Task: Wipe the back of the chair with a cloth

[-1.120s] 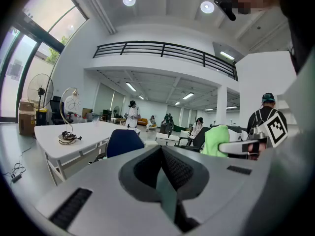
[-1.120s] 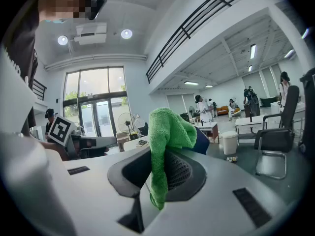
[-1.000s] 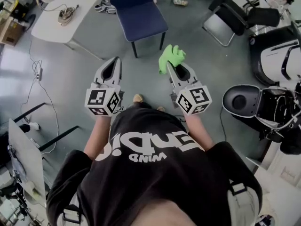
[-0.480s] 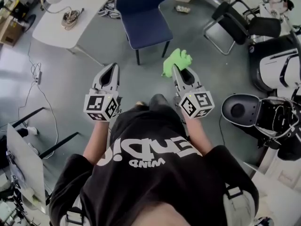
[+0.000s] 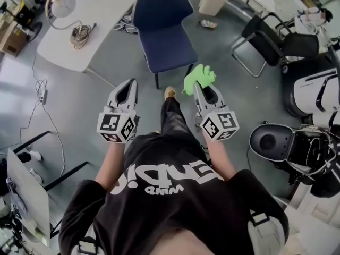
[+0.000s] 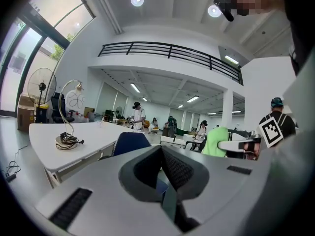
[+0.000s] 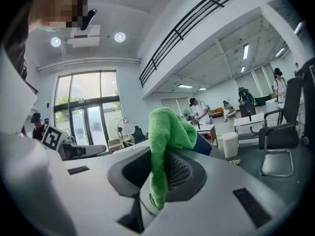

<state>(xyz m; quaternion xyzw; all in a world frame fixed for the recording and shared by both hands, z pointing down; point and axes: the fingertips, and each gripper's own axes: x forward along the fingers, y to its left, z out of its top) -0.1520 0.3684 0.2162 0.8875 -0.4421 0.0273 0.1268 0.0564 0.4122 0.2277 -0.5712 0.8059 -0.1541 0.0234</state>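
A dark blue chair (image 5: 164, 31) stands on the grey floor ahead of me, its back at the far side, next to a white table. My right gripper (image 5: 197, 85) is shut on a bright green cloth (image 5: 199, 77), just right of the chair's front edge. In the right gripper view the green cloth (image 7: 167, 141) sticks up from between the closed jaws. My left gripper (image 5: 129, 83) points at the floor left of the chair, shut and empty. In the left gripper view the blue chair (image 6: 130, 142) shows just beyond the closed jaws.
A white table (image 5: 87, 15) with a coiled cable and a lamp stands left of the chair. A white bin (image 5: 212, 0) is behind it. A black folding chair (image 5: 271, 41) and white machines (image 5: 313, 89) crowd the right. My foot (image 5: 170, 93) is by the chair leg.
I have walked toward the blue chair; it sits closer and lower in view. Both grippers have stayed shut, the right still holding the cloth, and a foot has stepped forward.
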